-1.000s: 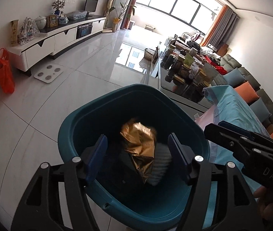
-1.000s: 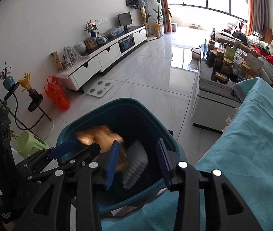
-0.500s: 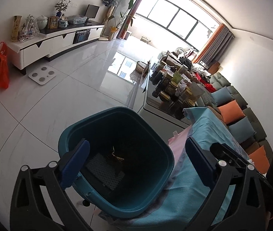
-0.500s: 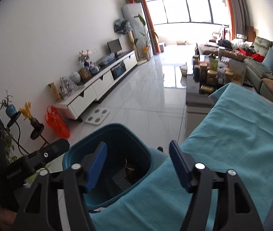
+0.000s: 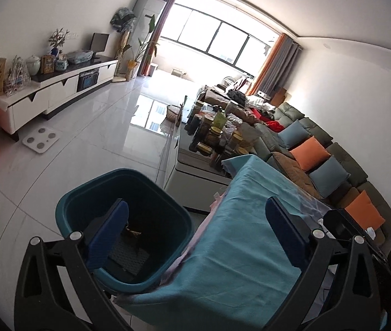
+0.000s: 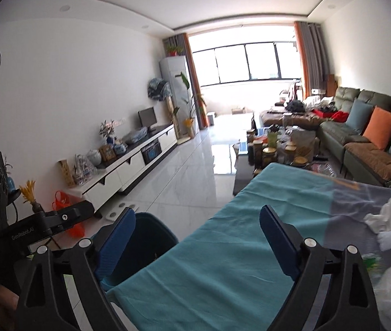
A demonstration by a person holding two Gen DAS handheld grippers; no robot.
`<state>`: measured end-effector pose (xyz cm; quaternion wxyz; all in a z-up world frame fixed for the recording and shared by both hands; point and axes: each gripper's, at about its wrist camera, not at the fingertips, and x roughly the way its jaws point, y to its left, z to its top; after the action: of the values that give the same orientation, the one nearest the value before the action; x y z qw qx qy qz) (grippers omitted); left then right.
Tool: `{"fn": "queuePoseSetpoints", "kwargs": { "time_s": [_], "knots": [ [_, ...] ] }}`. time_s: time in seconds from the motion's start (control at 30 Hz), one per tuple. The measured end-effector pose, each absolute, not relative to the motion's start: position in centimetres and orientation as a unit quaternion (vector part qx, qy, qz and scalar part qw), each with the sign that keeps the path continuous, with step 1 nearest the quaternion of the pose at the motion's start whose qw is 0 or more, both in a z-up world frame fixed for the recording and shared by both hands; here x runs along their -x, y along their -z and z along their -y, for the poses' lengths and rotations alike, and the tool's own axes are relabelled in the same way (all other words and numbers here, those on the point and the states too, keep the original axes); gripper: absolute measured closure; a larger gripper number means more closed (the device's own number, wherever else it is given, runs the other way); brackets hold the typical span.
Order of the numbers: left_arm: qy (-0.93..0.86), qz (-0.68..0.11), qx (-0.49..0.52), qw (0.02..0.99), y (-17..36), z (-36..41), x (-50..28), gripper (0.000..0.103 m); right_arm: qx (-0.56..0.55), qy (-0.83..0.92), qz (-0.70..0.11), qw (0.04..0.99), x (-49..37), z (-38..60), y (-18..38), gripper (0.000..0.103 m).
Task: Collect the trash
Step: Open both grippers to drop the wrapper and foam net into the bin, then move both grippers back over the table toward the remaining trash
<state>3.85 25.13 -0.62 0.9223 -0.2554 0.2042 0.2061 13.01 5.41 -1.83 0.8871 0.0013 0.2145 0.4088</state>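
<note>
Both grippers are being carried spread and empty; the right gripper (image 6: 196, 244) has just been opening, the left gripper (image 5: 195, 234) is gaping wide. The bin (image 5: 90, 201) is being kept beside the table (image 6: 223, 248), so drops are short. Wrappers (image 5: 133, 231) are lying inside; tissues (image 6: 388, 215) are being left on the table's far side for the next pickup.

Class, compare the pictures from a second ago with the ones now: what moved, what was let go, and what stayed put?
The left gripper let go a gold wrapper and the right gripper a white ribbed piece; both now lie in the teal bin. Both grippers' jaws have just been opening, nothing between them, and both have lifted back over the teal tablecloth. The bin and tablecloth stayed put.
</note>
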Motion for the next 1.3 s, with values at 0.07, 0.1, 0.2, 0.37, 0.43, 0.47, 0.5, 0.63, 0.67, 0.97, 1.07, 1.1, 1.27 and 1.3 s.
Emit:
{"fn": "queuePoseSetpoints", "kwargs": {
  "time_s": [0.07,0.1,0.2,0.37,0.43,0.47,0.5,0.63,0.67,0.97,1.07,1.1,1.27,1.3],
  "knots": [
    [-0.201,-0.183,0.230,0.934,-0.5,-22.8,-4.1,0.005,-0.008,-0.398,-0.203,0.895,-12.7,-3.8,1.5,0.012],
    [-0.199,-0.172,0.215,0.940,-1.0,-21.6,-4.2,0.005,-0.011,-0.391,-0.195,0.899,-12.6,-2.8,1.4,0.011],
    [-0.179,-0.154,0.191,0.953,-1.9,-18.6,-4.7,0.006,-0.019,-0.370,-0.177,0.912,-12.0,0.0,1.3,0.009],
    [-0.165,-0.135,0.157,0.964,-2.8,-13.4,-5.6,0.006,-0.023,-0.334,-0.144,0.931,-10.9,4.3,1.2,0.008],
    [-0.150,-0.127,0.144,0.970,-3.0,-11.8,-6.1,0.006,-0.020,-0.318,-0.132,0.939,-10.3,5.9,1.2,0.007],
    [-0.143,-0.121,0.137,0.973,-3.1,-10.7,-6.3,0.006,-0.020,-0.311,-0.126,0.942,-10.1,6.7,1.2,0.007],
    [-0.136,-0.119,0.131,0.975,-3.2,-9.9,-6.4,0.006,-0.022,-0.303,-0.120,0.945,-9.9,7.6,1.2,0.007],
    [-0.100,-0.108,0.106,0.983,-3.7,-6.2,-7.2,0.006,-0.026,-0.275,-0.112,0.955,-9.5,10.3,1.4,0.007],
    [-0.093,-0.107,0.099,0.985,-3.7,-5.2,-7.4,0.006,-0.027,-0.269,-0.112,0.956,-9.4,10.9,1.6,0.007],
    [-0.019,-0.116,0.063,0.991,-2.5,1.8,-9.1,0.006,-0.022,-0.187,-0.117,0.975,-8.6,16.4,3.8,0.007],
    [-0.006,-0.125,0.057,0.991,-1.8,3.1,-9.5,0.006,-0.019,-0.165,-0.124,0.978,-8.2,17.9,4.6,0.007],
    [-0.003,-0.127,0.056,0.990,-1.6,3.4,-9.8,0.006,-0.016,-0.159,-0.126,0.979,-8.1,18.2,4.8,0.007],
    [0.012,-0.143,0.059,0.988,-0.2,3.5,-10.7,0.006,-0.006,-0.132,-0.139,0.981,-7.0,19.6,5.8,0.007],
    [0.014,-0.148,0.060,0.987,0.0,3.5,-10.8,0.006,-0.004,-0.129,-0.144,0.981,-6.8,19.8,6.0,0.007]
  ]
}}
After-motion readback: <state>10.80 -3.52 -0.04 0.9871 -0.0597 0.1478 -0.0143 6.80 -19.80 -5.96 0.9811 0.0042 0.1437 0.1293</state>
